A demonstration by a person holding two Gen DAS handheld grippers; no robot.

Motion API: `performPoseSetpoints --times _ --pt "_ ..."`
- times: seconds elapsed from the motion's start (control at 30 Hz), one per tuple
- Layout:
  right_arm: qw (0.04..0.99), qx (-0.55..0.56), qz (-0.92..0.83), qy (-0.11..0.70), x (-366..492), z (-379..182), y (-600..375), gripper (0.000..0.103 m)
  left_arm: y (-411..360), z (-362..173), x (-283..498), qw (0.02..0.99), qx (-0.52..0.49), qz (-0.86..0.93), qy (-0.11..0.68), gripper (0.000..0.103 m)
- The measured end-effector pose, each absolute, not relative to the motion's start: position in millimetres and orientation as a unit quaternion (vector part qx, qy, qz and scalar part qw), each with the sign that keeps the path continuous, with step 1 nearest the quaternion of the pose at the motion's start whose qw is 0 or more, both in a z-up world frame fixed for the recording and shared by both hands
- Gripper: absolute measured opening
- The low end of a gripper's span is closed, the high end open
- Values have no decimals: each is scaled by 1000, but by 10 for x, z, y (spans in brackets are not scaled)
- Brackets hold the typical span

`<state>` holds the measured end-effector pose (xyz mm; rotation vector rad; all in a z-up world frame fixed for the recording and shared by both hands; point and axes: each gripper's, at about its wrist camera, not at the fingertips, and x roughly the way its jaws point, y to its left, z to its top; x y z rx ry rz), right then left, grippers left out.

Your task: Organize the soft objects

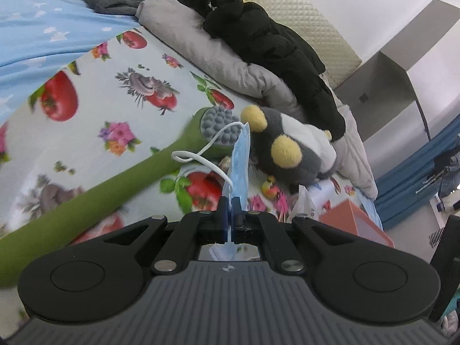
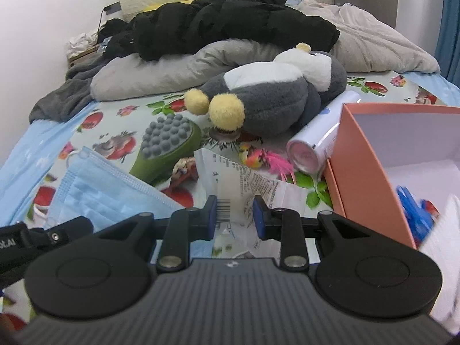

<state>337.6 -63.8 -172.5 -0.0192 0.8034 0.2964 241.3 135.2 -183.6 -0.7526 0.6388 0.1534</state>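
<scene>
Left gripper (image 1: 229,204) pinches a pleated blue mask (image 1: 240,166) at centre frame; right gripper (image 2: 235,205) clamps a crinkly printed wrapper (image 2: 230,178), lower centre.

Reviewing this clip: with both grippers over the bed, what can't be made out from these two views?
- Orange box contents: right wrist view, cut by the frame edge and blurred; only blue items show.
- Wrapper print: right wrist view, too small to read.
- Plush penguin face: left wrist view, turned away.
- Face mask lower end in the left gripper: left wrist view, hidden behind the gripper body.
- Green massage hammer handle end: leaves the frame.
</scene>
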Motion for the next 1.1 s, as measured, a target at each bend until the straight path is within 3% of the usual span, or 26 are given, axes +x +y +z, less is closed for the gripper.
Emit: performPoseSetpoints --times 0.4,0.67,0.73,0.87,1.1 --pt "891 -54 158 422 2598 -1795 -776 30 1341 -2003 1502 857 -339 75 382 2" --pt "876 -77 156 449 2284 -1978 -869 30 1421 -2218 1290 836 -305 88 448 3" --pt "879 -82 154 444 2217 -1990 -890 30 1405 -2247 1267 829 -293 80 470 9" --pt "880 -84 146 444 2125 -2039 -956 30 1319 -2240 1202 829 -245 71 499 44" --pt "871 -99 160 455 1972 -2112 -1016 31 1099 -2189 1050 830 -147 31 537 55"
